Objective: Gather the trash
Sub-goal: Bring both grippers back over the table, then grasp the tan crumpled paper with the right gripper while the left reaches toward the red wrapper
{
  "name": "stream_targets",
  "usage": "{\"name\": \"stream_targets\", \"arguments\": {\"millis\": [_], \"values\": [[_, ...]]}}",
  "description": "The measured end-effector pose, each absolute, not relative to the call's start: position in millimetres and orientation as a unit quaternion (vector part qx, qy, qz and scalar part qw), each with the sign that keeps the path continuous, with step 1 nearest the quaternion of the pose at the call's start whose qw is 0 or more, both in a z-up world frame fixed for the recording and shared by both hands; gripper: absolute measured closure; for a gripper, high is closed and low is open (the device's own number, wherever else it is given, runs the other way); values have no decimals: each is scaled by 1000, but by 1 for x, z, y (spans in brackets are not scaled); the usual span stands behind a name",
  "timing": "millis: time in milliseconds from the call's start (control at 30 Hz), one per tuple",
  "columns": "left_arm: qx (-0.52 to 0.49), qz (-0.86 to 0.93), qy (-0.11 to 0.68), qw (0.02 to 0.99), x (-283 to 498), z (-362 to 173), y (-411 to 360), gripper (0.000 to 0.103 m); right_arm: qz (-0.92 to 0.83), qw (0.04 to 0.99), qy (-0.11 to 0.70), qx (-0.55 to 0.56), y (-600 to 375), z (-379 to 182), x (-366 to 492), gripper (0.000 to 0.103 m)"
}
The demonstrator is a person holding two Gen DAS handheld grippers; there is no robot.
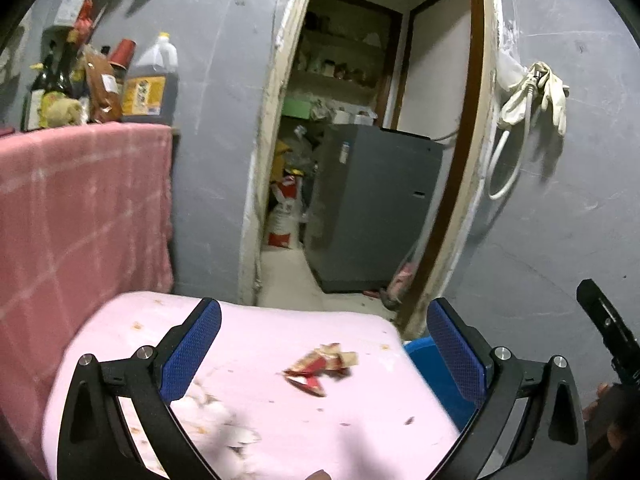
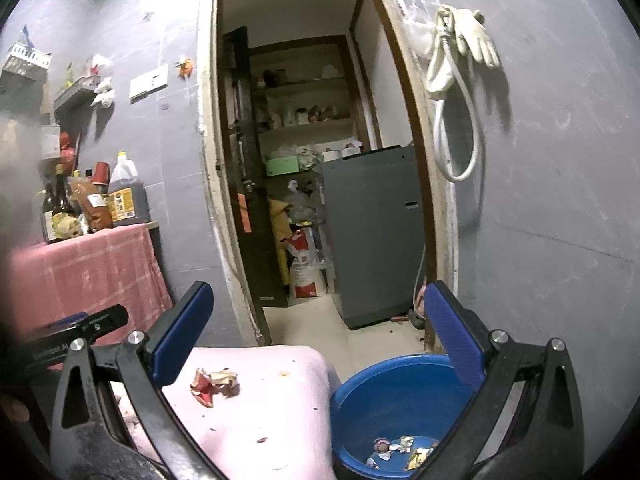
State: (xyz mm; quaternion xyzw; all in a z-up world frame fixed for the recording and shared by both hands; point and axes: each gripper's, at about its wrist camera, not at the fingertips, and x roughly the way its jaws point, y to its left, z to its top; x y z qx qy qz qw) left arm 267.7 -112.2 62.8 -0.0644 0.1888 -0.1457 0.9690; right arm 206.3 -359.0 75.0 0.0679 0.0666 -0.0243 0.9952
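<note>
A crumpled red and tan wrapper [image 1: 322, 367] lies on a pale pink cloth-covered surface [image 1: 256, 420], along with small crumbs and white scraps. My left gripper [image 1: 324, 352] hovers over it, open wide, nothing between its blue pads. In the right wrist view the same wrapper [image 2: 214, 385] lies left of centre on the pink surface [image 2: 260, 412]. My right gripper [image 2: 320, 344] is open and holds nothing. Below it, right of the pink surface, a blue basin [image 2: 360, 408] holds several scraps of trash [image 2: 400, 450].
A table under a pink checked cloth [image 1: 80, 208] stands at the left, with bottles and a large jug [image 1: 150, 84] on it. Ahead, a doorway opens onto a grey washing machine [image 1: 372, 208] and shelves. A hose and gloves [image 1: 536, 92] hang on the grey wall.
</note>
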Motion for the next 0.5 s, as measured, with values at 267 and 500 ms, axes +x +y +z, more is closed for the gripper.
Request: {"name": "stream_targets", "arguments": {"millis": [267,500], "values": [[-47,-114,167,978,260,55,-78,2,5,997,58,41,-327,69,216,0],[-32,-105,172,979,265,40,-60,2,34,996,78,35,-309,54,237,0]]}}
